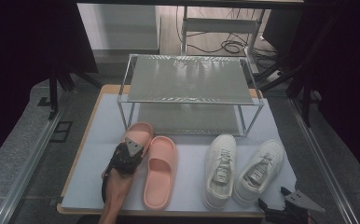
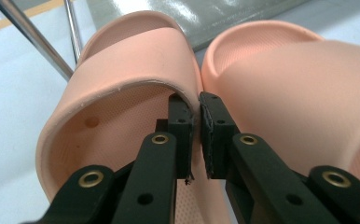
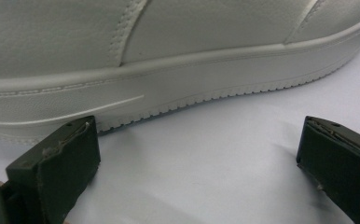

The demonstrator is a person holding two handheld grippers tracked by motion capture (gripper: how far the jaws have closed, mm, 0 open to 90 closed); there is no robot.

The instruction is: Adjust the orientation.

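Two pink slides lie side by side on the tabletop [image 1: 89, 186], and the left slide [image 1: 138, 132], nearer the rack, is the one in hand. The left hand-held gripper [image 2: 195, 135] has its jaws pinched narrow on the inner edge of that slide's strap, one jaw under the strap and one outside it, against the right slide [image 1: 159, 170]. The slide's toe sits just in front of the lower shelf of the two-tier metal shoe rack [image 1: 187, 79], and I cannot tell whether its sole is off the surface yet.

By my reckoning the work is at its start: both rack shelves are bare, and all four shoes are on the tabletop. The pair of white sneakers [image 1: 238, 168] stands untouched to the right. The right hand-held gripper [image 3: 197, 158] waits low beside the right sneaker's sole, jaws wide, holding nothing.
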